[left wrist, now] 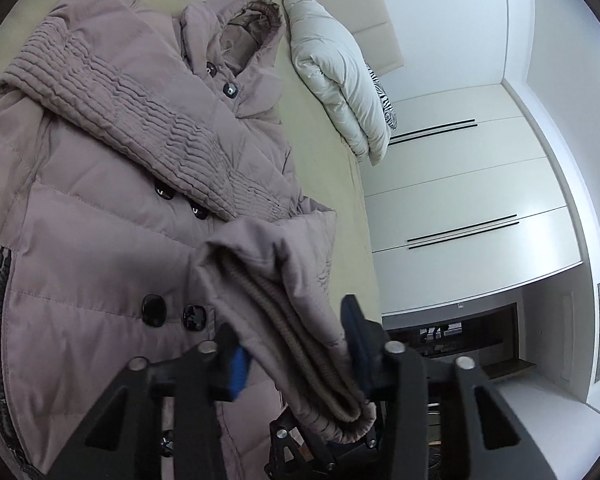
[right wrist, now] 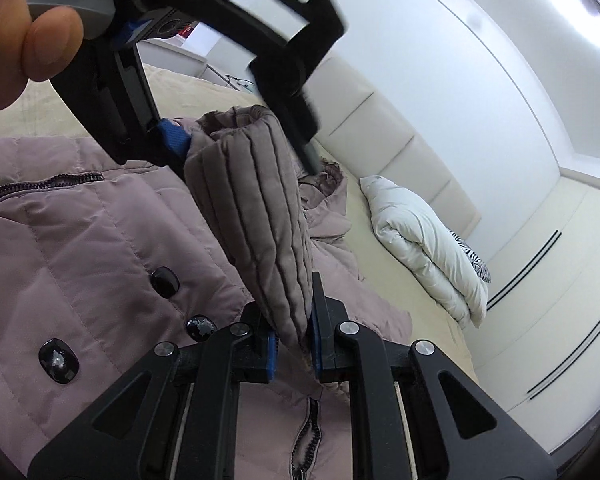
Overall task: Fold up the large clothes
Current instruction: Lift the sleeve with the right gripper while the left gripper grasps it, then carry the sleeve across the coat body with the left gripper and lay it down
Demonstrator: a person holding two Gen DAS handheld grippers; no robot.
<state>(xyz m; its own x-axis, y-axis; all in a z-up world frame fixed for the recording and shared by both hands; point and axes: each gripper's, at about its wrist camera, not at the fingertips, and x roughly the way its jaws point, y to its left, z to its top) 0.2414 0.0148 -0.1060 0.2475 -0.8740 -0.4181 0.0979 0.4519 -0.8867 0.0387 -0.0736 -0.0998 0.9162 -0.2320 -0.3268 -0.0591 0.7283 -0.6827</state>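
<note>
Sleeve point(right wrist: 252, 216) pinched between both grippers' fingers point(right wrist: 318, 320), above the coat point(left wrist: 100, 208).

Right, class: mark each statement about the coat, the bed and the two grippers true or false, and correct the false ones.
1. The right gripper is clamped on a sleeve. True.
2. The coat hangs on a hanger. False: it lies flat on the bed.
3. The other sleeve lies folded across the coat's front. True.
4. The coat's buttons are white. False: they are dark and glossy.
5. A folded white duvet sits by the headboard. True.
6. The left gripper is nowhere near the held sleeve. False: the cuff sits between its jaws.
</note>
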